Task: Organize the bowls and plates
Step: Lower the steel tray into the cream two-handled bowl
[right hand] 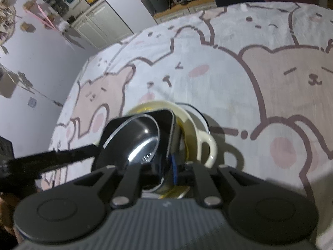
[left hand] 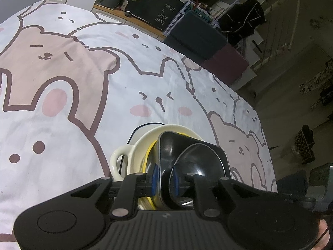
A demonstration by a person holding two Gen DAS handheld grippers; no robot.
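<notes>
A cream two-handled dish [left hand: 133,156] [right hand: 197,125] rests on the bear-print cloth. In it lies a yellow plate [left hand: 148,152], then a black square bowl [left hand: 172,143] [right hand: 164,118] with a black round bowl [left hand: 199,162] [right hand: 133,137] nested inside. My left gripper [left hand: 164,176] straddles the square bowl's near wall with its blue pads [left hand: 155,171] slightly parted; a narrow gap shows. My right gripper [right hand: 164,173] straddles the opposite wall. One of its blue pads [right hand: 173,170] shows just off the wall; the other is hidden behind the bowl. The left gripper's finger [right hand: 62,154] reaches in from the left.
The cloth-covered table [left hand: 83,104] [right hand: 270,73] stretches wide beyond the stack. Its edge drops off at the right in the left wrist view. Dark boxes [left hand: 195,39] and shelving stand past the far edge. A thin black cable [left hand: 133,133] curls behind the dish.
</notes>
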